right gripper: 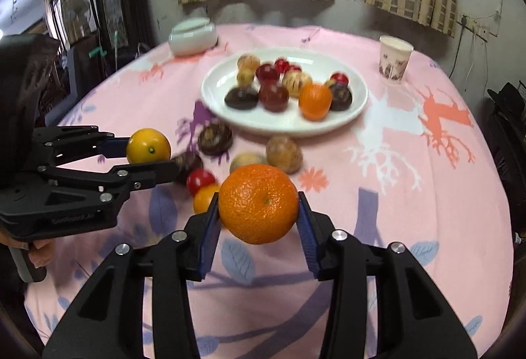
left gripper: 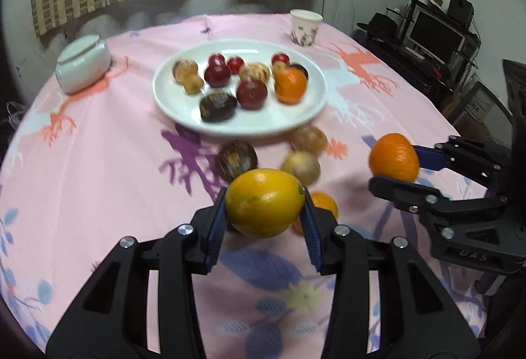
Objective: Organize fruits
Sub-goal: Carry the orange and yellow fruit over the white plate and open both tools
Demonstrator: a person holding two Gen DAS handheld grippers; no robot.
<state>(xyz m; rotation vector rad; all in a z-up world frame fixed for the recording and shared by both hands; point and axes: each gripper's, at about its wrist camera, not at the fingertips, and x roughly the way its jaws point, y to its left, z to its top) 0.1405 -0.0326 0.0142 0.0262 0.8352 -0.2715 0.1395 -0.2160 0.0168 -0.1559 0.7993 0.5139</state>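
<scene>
Lemon (left gripper: 264,203) between left fingers (left gripper: 217,229)

Left hand-held gripper (left gripper: 264,204) clamped on load; right hand-held gripper (right gripper: 258,206) likewise.

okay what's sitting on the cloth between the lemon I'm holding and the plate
In the left wrist view, between the lemon and white plate: one dark round fruit and two tan fruits.

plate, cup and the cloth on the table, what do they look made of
Plate: looks like glazed white ceramic, smooth with soft glare, though plastic can't be ruled out. Cup: likely paper, with thin matte walls and a printed pattern. Cloth: woven fabric, matte pink print, with fold creases.
</scene>
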